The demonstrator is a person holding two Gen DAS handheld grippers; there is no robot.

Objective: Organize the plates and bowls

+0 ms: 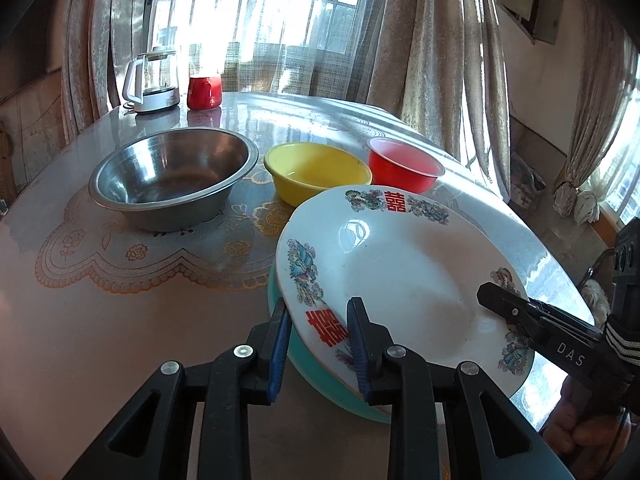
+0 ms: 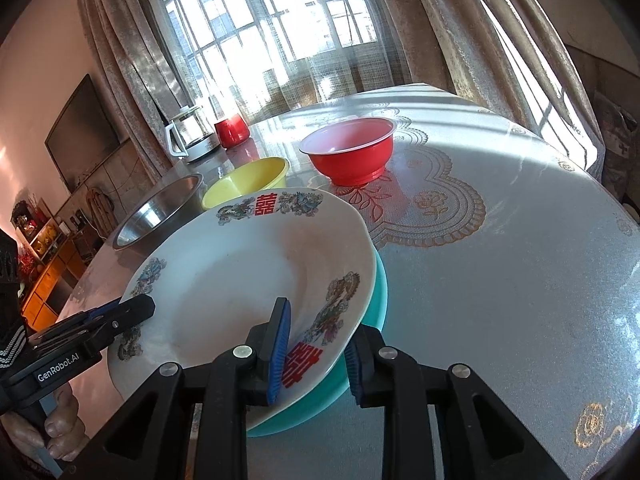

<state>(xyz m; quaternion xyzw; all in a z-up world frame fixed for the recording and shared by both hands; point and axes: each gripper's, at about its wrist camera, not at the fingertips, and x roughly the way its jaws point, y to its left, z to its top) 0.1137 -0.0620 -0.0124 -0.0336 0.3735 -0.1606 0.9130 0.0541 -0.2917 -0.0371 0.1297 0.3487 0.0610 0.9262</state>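
A white patterned plate [image 1: 400, 272] rests tilted on a teal plate [image 1: 316, 368] at the table's near edge. My left gripper [image 1: 316, 344] straddles the white plate's near-left rim, fingers on both sides of it. My right gripper [image 2: 316, 352] straddles the opposite rim of the same plate [image 2: 240, 280], with the teal plate [image 2: 378, 300] beneath. Each gripper also shows in the other's view: the right one [image 1: 504, 304], the left one [image 2: 132, 312]. A steel bowl [image 1: 172, 176], a yellow bowl [image 1: 316, 170] and a red bowl [image 1: 404, 164] stand behind.
A glass kettle [image 1: 152, 80] and a red mug [image 1: 204, 90] stand at the table's far end by the curtained window. A lace-patterned cloth [image 2: 500, 260] covers the table. A wall TV [image 2: 84, 132] and shelves are left of the table.
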